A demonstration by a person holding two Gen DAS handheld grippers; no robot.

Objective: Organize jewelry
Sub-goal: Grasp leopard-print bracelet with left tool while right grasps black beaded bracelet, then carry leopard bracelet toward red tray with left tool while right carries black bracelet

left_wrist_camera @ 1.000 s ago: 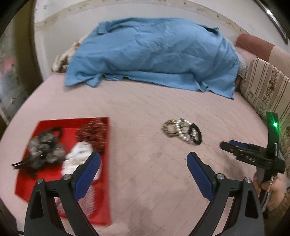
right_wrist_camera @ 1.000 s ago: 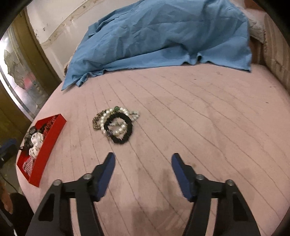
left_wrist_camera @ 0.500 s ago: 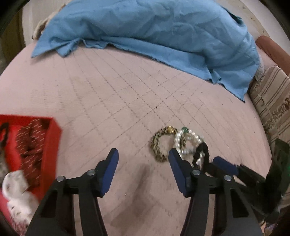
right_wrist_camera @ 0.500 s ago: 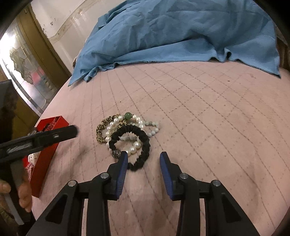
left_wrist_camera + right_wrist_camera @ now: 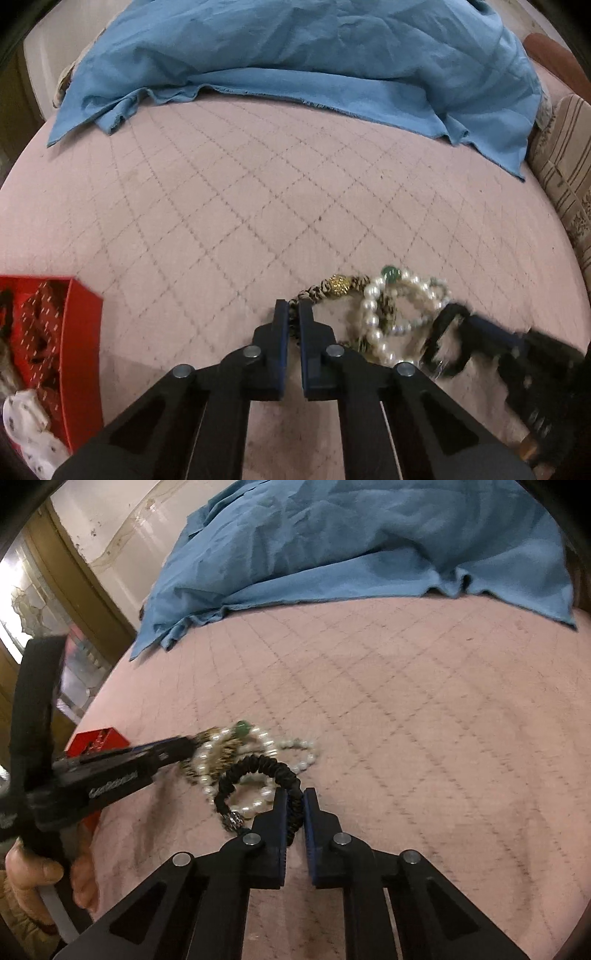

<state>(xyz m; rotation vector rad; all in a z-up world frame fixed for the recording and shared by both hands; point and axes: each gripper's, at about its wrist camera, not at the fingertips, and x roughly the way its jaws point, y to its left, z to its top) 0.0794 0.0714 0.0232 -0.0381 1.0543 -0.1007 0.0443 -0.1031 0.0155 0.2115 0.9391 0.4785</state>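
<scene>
A small heap of bracelets lies on the pink quilted bed: a leopard-print bracelet (image 5: 325,290) with a gold bead, pearl bracelets (image 5: 373,321) with a green bead, and a black bracelet (image 5: 266,766). My left gripper (image 5: 293,310) is shut on the leopard-print bracelet at its left end. My right gripper (image 5: 294,799) is shut on the black bracelet, which also shows in the left wrist view (image 5: 445,339). The left gripper also shows in the right wrist view (image 5: 184,746). A red box (image 5: 83,332) of jewelry sits at the left.
A blue sheet (image 5: 314,51) is heaped across the far side of the bed. A striped cushion (image 5: 565,173) stands at the right. A wooden-framed glass door (image 5: 48,602) is beyond the bed's left edge.
Both grippers moved in on the bracelet heap and closed. The left one shut on the leopard-print bracelet, the right one on the black bracelet.
</scene>
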